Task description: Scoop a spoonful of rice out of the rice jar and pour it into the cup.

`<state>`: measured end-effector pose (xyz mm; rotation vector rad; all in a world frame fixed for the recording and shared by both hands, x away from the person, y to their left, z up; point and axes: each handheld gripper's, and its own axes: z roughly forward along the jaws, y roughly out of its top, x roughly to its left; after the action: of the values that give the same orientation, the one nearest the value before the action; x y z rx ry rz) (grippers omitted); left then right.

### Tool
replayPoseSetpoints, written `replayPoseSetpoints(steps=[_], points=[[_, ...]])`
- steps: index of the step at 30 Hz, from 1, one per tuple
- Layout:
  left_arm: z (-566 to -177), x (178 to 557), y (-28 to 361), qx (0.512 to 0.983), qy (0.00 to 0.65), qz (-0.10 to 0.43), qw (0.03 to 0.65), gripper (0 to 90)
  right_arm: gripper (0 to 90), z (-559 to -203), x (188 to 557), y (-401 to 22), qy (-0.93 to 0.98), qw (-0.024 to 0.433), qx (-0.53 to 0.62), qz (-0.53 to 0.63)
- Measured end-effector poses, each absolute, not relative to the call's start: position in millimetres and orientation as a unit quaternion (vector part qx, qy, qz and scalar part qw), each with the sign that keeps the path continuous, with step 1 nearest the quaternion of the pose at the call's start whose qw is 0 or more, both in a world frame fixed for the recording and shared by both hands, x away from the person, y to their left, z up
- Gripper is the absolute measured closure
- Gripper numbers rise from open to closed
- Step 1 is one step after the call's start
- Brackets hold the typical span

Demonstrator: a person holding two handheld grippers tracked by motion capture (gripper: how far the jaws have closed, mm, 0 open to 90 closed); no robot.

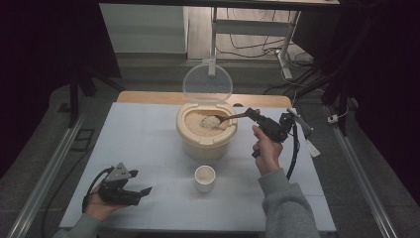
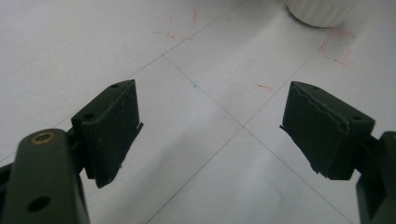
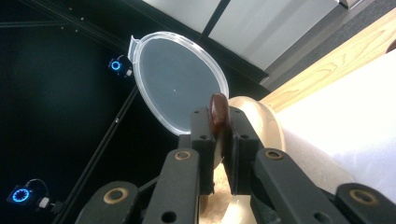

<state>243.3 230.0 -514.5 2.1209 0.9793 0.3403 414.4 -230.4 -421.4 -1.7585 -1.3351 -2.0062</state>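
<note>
- High view: right gripper (image 1: 253, 114) clamps the wooden spoon (image 1: 225, 119) by its handle end; the heaped rice (image 1: 210, 121) is loose and spills if tipped.
- Left gripper (image 1: 141, 192) rests wide open, holding nothing.

Left gripper (image 1: 140, 192): black body, grey three-cornered plate on top, black cable looping off behind; two black jaws with flat rectangular pads, ragged rubber edges, small round holes, one brass-coloured pivot pin on the near arm
Right gripper (image 1: 249, 112): black, long and jointed, black cable hanging in a loop below, pale strip sticking out at the rear; black link arms with brass-ringed pivots and plain screw holes, narrow black pads
Grey knit sleeve with ribbed cuff on the right forearm, matching grey sleeve edge at the left wrist
</note>
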Motion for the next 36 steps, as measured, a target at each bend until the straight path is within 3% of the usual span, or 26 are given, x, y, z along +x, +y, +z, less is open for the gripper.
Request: replayPoseSetpoints(steps=[36], points=[[-514.8,243.3,230.6,0.831,0.385,0.132,0.380,19.0,83.1,-409.6,407.0,-236.7,-0.460,0.122,-0.574,-0.666]])
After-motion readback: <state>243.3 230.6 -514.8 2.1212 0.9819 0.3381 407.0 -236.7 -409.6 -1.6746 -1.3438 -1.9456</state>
